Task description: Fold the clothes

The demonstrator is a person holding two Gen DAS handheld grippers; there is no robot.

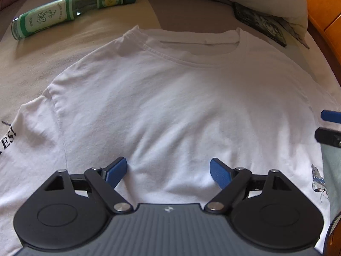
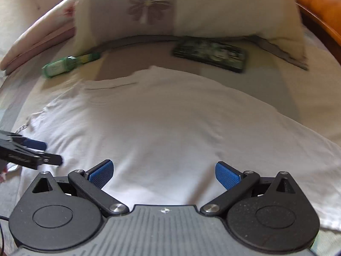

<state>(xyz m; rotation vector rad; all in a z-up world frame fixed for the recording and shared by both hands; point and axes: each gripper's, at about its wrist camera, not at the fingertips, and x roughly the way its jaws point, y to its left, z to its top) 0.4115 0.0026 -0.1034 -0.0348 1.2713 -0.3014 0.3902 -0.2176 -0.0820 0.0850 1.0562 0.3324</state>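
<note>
1. The white T-shirt (image 1: 170,98) lies spread flat on the bed (image 1: 38,59), front up, collar (image 1: 187,49) toward the pillow (image 2: 191,10). I judge the folding not yet begun: both sleeves look laid out to the sides and I see no fold in the body.
2. My left gripper (image 1: 168,170) hangs over the lower chest of the shirt, jaws wide apart, nothing between them but the cloth below; I cannot tell whether the pads touch it.
3. My right gripper (image 2: 164,173) is likewise spread wide and holds nothing, over the shirt body in a blurred view.
4. What is left, as I judge it: every fold, sleeves in, then the body.
5. Writing: the sleeve at the left of the left wrist view ends in black letters "ES!" (image 1: 8,138); the rest is cut off. The other side carries a small blue drawing (image 1: 318,181).
6. A green bottle (image 1: 64,12) beyond the shirt has a label in characters I cannot read. A dark printed book or case (image 2: 211,53) lies near the pillow, its text too blurred.
</note>
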